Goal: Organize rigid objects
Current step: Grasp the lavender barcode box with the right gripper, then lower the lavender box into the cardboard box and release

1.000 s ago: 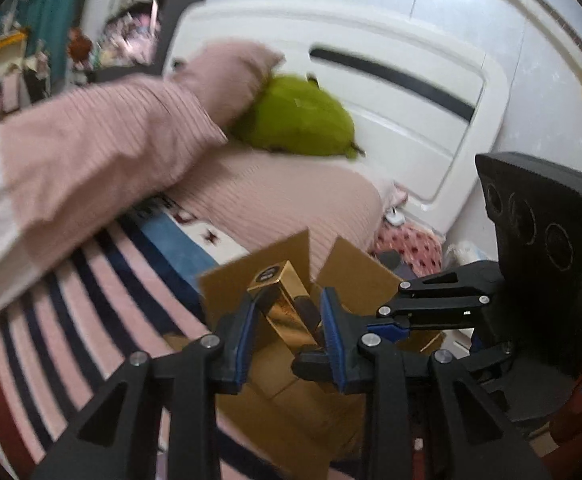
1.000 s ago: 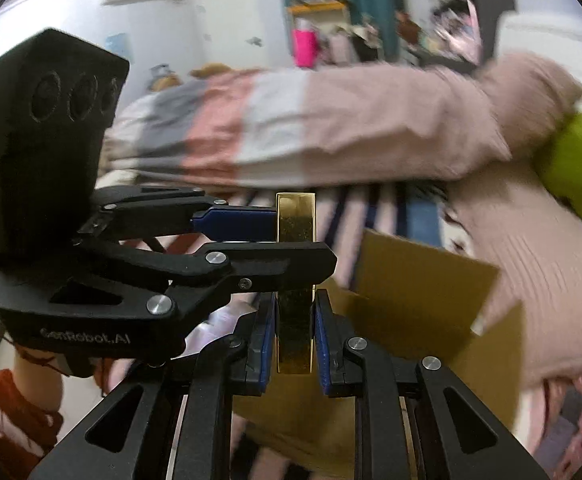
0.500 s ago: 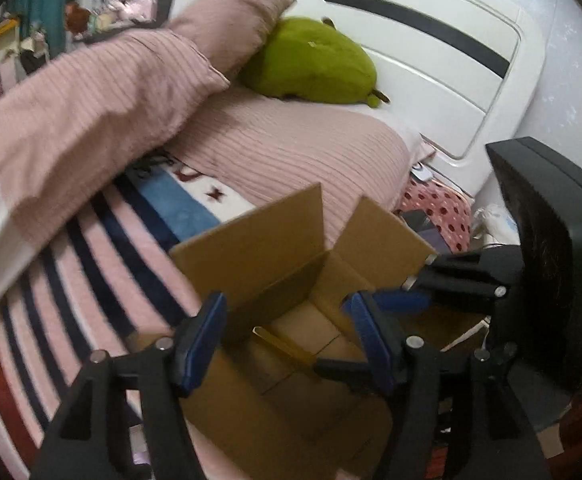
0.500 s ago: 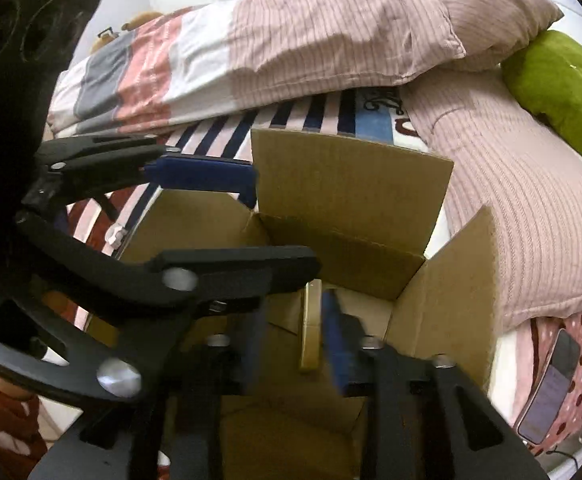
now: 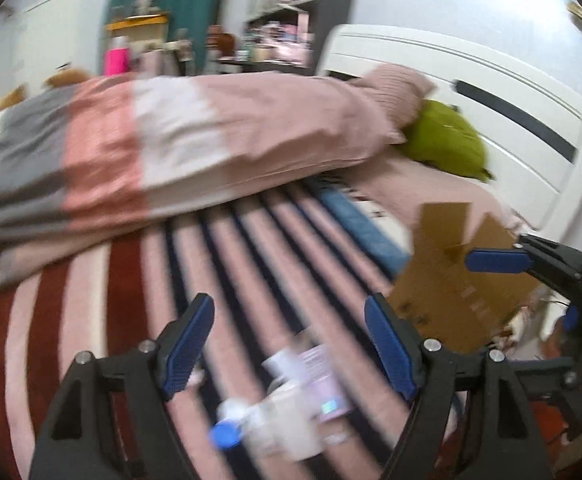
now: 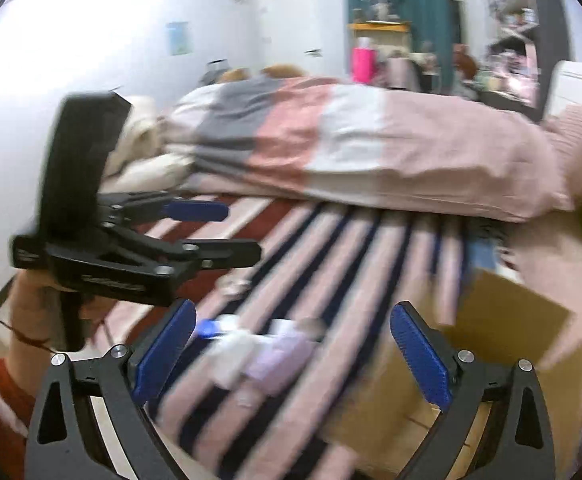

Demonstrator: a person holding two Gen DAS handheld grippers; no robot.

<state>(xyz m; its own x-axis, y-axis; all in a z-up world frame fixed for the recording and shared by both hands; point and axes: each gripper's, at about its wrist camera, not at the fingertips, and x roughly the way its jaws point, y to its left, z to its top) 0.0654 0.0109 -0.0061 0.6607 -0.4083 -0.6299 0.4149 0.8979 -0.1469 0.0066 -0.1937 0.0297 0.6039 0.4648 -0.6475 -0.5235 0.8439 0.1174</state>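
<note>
My left gripper (image 5: 289, 320) is open and empty above the striped bedspread (image 5: 131, 288). Blurred small items lie just under it: a white bottle with a blue cap (image 5: 227, 434), a white cup (image 5: 295, 424) and a lilac packet (image 5: 323, 376). The open cardboard box (image 5: 459, 280) stands to the right. My right gripper (image 6: 293, 328) is open and empty too, above the same pile (image 6: 259, 354), with the box (image 6: 503, 344) at its right. The gold bar is not in view.
A rolled pink, white and grey duvet (image 5: 171, 148) lies across the bed behind. A green plush (image 5: 443, 144) and a pink pillow (image 5: 395, 84) lie by the white headboard (image 5: 491, 92). The other gripper's body (image 6: 87, 208) is at the left in the right wrist view.
The gold bar held between both grippers went down into the box and was let go. Both grippers opened and swung left, away from the box, toward the pile of small items.
</note>
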